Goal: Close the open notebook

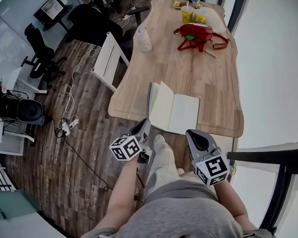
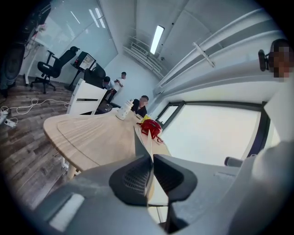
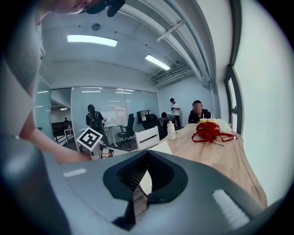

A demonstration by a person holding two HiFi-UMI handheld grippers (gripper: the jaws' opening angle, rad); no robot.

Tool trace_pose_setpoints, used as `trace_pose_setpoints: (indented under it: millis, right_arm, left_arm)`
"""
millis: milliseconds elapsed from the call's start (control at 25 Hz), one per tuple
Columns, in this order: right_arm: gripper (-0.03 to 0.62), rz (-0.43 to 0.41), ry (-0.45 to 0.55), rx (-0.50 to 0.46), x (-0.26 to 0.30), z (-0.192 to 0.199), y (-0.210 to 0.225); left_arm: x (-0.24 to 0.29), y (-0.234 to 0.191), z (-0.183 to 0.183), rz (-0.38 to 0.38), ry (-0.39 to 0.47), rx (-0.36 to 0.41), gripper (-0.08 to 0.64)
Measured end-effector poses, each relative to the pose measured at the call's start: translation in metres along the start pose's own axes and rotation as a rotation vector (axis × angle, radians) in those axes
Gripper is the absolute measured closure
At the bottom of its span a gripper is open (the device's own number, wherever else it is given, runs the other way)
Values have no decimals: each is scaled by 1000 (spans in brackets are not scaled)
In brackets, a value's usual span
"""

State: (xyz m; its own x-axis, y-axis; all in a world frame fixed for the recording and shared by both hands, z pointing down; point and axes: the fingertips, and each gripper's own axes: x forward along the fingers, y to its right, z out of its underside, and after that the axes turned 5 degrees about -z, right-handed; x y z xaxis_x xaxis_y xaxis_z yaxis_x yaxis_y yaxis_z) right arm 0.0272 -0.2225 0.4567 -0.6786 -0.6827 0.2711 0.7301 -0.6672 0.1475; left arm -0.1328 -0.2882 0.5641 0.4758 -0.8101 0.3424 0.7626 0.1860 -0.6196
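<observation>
Lying open at the near edge of the wooden table (image 1: 213, 84), the notebook (image 1: 181, 112) is being shown whole only in the head view, with its left cover tilted up off the wood and its right half resting flat. The left gripper (image 1: 146, 124) is being held at the notebook's near left corner. Its own view is adding what cannot be seen from above: the jaws are almost together and are being pressed on a thin cream sheet of the notebook, seen edge-on in the slit. The right gripper (image 1: 191, 134) is being held just short of the near right corner. In its own view the jaws are parted a little, with nothing between them but a glimpse of page and floor. A red bag (image 1: 196, 32), a bottle (image 1: 144, 40) and yellow cups (image 1: 191, 15) are being shown further up the table, and a white chair (image 1: 108, 58) beside it. Seated people at the far end are being picked up by the gripper views alone. Most of the notebook is being blocked in both of those views by the jaws themselves.
</observation>
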Motion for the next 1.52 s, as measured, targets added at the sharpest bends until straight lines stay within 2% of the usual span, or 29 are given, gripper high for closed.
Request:
trace_pose_setpoints:
  millis: [600, 920, 1160, 1520]
  right_arm:
    - [591, 74, 26, 4, -37, 2, 11]
    - [591, 104, 27, 15, -50, 5, 19]
    - [591, 119, 31, 21, -55, 4, 24]
    - [591, 164, 33, 35, -68, 6, 36]
  left_arm:
    - [9, 53, 15, 59, -92, 218, 525]
    - [15, 75, 26, 102, -142, 272, 525]
    - [24, 97, 35, 143, -186, 372, 523]
    - [39, 121, 54, 208, -236, 391, 523]
